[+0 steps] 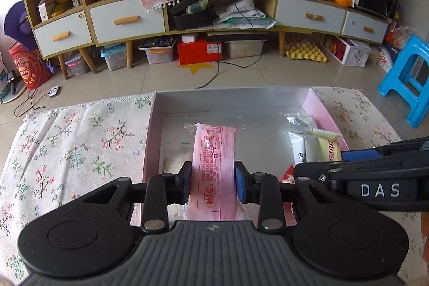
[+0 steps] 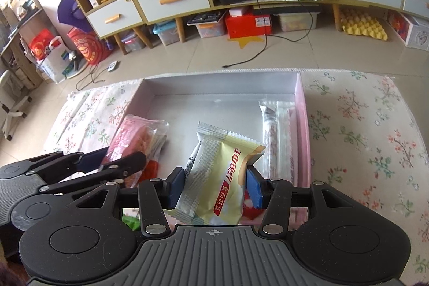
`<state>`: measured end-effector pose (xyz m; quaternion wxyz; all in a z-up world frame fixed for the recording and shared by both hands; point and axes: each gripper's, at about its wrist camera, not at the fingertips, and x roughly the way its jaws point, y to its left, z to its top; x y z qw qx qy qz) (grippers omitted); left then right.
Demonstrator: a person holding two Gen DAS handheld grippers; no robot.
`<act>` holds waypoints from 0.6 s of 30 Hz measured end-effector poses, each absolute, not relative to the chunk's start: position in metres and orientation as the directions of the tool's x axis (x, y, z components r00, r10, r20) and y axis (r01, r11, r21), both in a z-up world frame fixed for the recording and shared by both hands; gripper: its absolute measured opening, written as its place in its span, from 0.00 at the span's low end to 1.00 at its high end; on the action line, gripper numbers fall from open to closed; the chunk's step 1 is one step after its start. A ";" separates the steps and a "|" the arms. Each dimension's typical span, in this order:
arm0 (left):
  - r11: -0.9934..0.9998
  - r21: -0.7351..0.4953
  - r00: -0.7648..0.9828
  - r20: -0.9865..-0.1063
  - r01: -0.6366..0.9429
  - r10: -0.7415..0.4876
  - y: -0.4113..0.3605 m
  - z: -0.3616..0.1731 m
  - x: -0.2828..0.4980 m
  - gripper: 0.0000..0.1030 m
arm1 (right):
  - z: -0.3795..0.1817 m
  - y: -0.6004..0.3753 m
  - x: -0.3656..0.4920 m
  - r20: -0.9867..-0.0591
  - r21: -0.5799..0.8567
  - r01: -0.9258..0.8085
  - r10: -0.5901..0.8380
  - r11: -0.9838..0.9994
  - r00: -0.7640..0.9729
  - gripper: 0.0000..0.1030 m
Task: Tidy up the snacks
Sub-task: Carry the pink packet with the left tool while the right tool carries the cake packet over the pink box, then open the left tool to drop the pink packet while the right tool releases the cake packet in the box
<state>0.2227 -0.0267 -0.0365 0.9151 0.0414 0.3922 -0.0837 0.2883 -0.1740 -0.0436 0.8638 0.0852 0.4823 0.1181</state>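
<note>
Left gripper point(image 1: 213, 185) is pinching a long pink plastic snack packet point(image 1: 213, 152); right gripper point(image 2: 214, 186) is clamping a yellow-silver foil snack pouch point(image 2: 217, 178). Both are hanging over the shallow pink-walled cardboard box point(image 2: 300, 95) ahead. Likely next: lowering, releasing.

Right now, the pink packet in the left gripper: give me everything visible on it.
The pink packet is a long, flat plastic wrapper with red printed text, a red oval logo near its lower end and a clear crimped seal at the far end. The left gripper is shut on it, fingers pressing both long edges. It points away lengthwise over the open pink-walled box, near the box's left wall.
</note>
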 end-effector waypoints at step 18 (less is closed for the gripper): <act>0.981 -0.015 0.648 -0.749 0.191 -0.138 -0.030 -0.062 0.242 0.29 | -0.079 -0.173 0.321 -0.790 0.324 -0.107 0.331 0.940 0.516 0.48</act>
